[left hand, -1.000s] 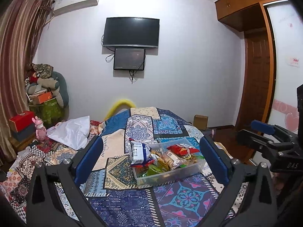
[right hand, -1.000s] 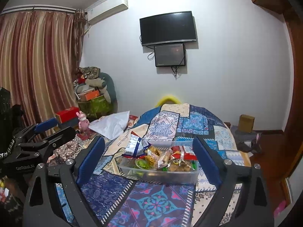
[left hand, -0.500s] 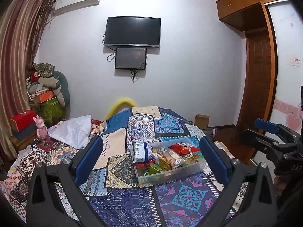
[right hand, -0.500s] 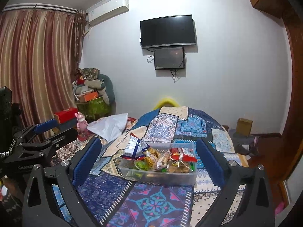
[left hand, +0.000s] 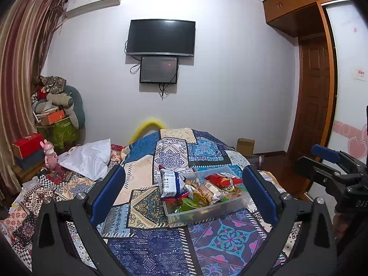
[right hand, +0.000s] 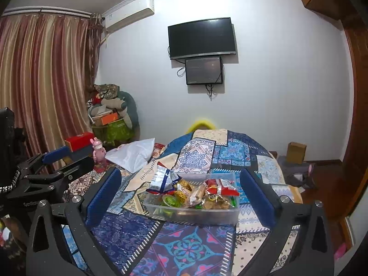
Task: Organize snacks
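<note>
Both tongs gaping wide, empty: left gripper [left hand: 184, 193], right gripper [right hand: 179, 197], hovering short of clear snack bin [left hand: 207, 211] at twelve o'clock on patchwork quilt [left hand: 149, 248]. Blue-white packet [left hand: 171, 181] perched at bin's ten o'clock corner. Likely light, crinkly, slippery, crushable; best pinched by sealed edge. White pillow [left hand: 89, 158] farther out, ten o'clock.

At the left edge of the right wrist view, the left gripper [right hand: 57, 161] body reads "GenRob", cut off; at the right edge of the left wrist view, the right gripper [left hand: 331, 161] shows "DAS".
</note>
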{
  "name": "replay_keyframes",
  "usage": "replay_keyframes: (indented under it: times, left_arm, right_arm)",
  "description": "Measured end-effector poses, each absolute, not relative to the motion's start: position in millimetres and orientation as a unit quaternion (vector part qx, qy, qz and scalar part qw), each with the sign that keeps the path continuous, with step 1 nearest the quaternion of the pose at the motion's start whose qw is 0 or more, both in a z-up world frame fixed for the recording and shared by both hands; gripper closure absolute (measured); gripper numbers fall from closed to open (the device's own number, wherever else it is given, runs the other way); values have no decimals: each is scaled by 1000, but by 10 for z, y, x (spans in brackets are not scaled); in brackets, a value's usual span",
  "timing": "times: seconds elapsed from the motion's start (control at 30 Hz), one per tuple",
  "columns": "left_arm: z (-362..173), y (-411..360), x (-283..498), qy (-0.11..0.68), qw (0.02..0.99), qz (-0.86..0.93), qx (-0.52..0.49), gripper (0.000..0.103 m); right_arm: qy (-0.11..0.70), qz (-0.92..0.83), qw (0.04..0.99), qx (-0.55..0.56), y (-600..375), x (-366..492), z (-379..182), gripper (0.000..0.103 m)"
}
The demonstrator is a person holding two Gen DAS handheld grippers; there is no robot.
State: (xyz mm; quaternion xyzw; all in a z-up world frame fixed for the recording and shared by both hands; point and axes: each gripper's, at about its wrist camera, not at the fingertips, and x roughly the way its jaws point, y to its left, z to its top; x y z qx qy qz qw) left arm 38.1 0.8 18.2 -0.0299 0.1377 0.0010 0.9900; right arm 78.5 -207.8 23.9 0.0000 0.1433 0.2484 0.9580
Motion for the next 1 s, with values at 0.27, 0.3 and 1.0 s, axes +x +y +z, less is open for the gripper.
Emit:
replay_keyframes:
  times: [0.27, 0.3, 1.0]
  left_arm:
    - [169, 7, 394, 141, 990, -2, -32, 0]
    - [170, 9, 394, 141, 989, -3, -32, 0]
    - [165, 24, 416, 147, 988, -23, -41, 0]
  right_arm:
    - [144, 246, 959, -1, -2076, 791, 237, 0]
    - [144, 245, 959, -1, -2081, 792, 239, 0]
    - [147, 229, 962, -5, -2090, 810, 210, 0]
